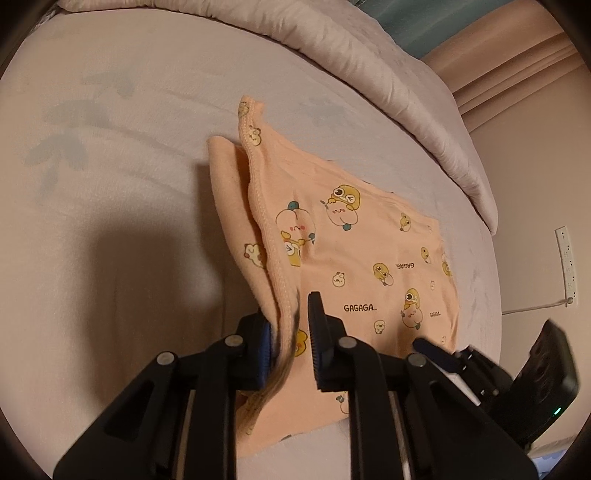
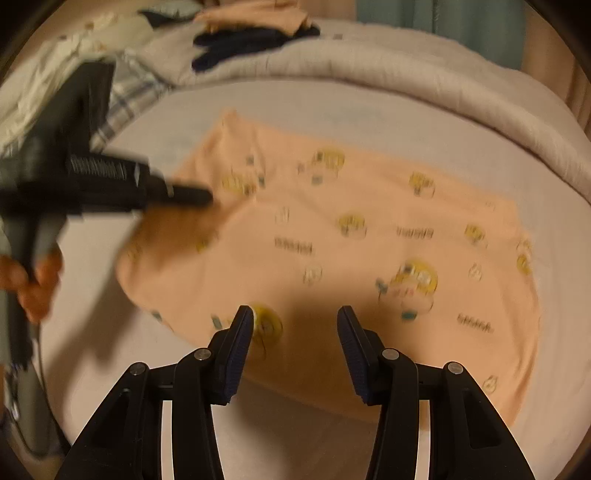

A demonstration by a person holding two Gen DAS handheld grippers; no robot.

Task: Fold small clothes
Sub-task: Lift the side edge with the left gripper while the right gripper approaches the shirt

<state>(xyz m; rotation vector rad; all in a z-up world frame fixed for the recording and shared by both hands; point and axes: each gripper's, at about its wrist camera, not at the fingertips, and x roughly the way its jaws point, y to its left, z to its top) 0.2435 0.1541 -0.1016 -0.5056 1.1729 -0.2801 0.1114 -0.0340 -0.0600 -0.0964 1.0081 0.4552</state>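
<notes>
Garment: a small peach garment point(image 1: 354, 258) printed with cartoon ducks lies spread on the bed point(image 1: 110, 221), most of it flat on the pale sheet.

Lifted edge: its left side stands up off the sheet in a doubled flap, a stitched hem running along the raised fold.

Left gripper: the left gripper point(image 1: 290, 354) has that raised edge between its jaws. The jaws stand close together with the cloth bunched against the left pad; a slim gap shows beside the right pad, so the grip looks light, yet the cloth hangs from it.

Why held so: a pinch at the side edge, I judge, lets that side be carried over the middle to make the first fold.

Right gripper: the right gripper point(image 2: 295, 343) hovers over the near edge of the garment with its jaws apart and nothing between them. The view is blurred.

Why placed so: I judge it is lined up to take the near hem or to pin the cloth flat while the other side folds.

Hand: a hand point(image 2: 35, 280) grips the handle of the left tool at the left of the right wrist view.

Other clothes: a heap of clothes point(image 2: 255, 33), dark and light, sits on the rolled duvet point(image 1: 369, 66) at the far side.

Containers: none in view; no basket, box or drawer shows, so nothing is held in one.
</notes>
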